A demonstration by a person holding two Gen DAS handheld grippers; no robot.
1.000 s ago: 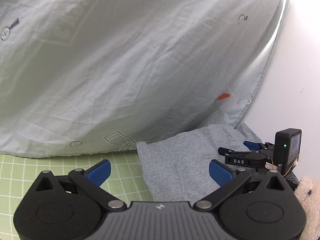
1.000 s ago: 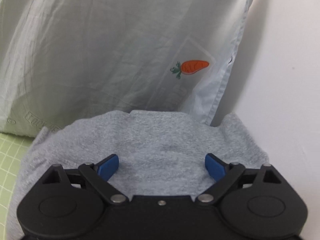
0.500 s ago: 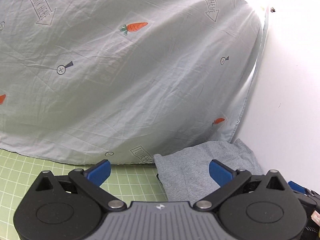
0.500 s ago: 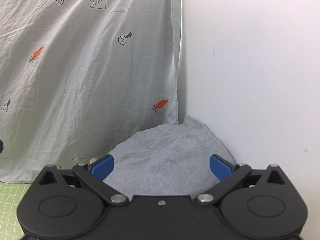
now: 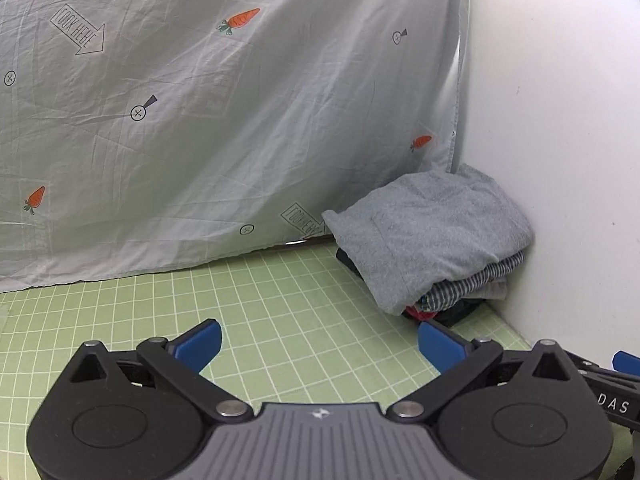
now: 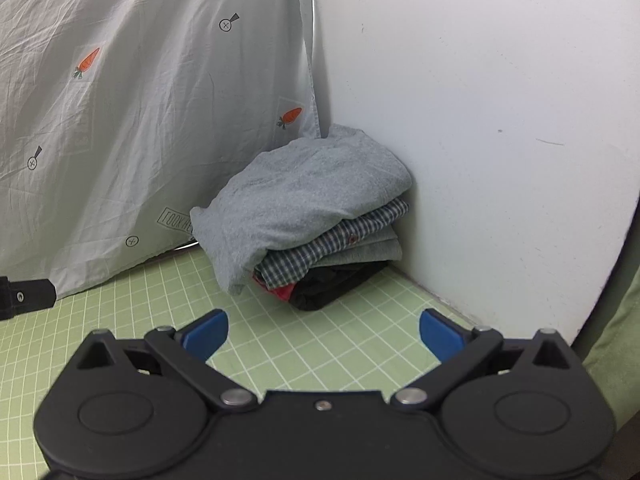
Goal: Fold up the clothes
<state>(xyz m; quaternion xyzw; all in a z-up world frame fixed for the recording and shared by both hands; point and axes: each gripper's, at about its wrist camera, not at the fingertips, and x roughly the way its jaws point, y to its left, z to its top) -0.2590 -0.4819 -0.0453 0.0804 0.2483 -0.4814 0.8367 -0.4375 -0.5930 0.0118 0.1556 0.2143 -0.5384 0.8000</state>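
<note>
Two claws, both empty. Left gripper (image 5: 318,344): blue pads spread wide, nothing between them, hovering over the green grid mat (image 5: 256,304). Ahead and to its left hangs a pale printed sheet (image 5: 200,128) — carrots, arrows — reaching down to the mat's far edge. Ahead and to its right sits the pile of folded clothes (image 5: 436,256), tucked in the corner where the sheet meets the white wall (image 5: 560,160).

Right gripper (image 6: 324,330): pads likewise apart, holding nothing. The pile lies straight ahead of it, just beyond the fingertips and apart from them. Grey top garment (image 6: 304,196) drapes over a checked shirt (image 6: 332,248), with red and black layers beneath.

Step in hand, as judged: the grey piece is placed, and the claws stand clear of the stack. Next move calls for finding another unfolded garment — none shows in either view.

Orientation: the grey garment's long axis runs from the near-left corner back toward the wall, its folded edge facing the right claw; near-left end droops over the stack's edge.
</note>
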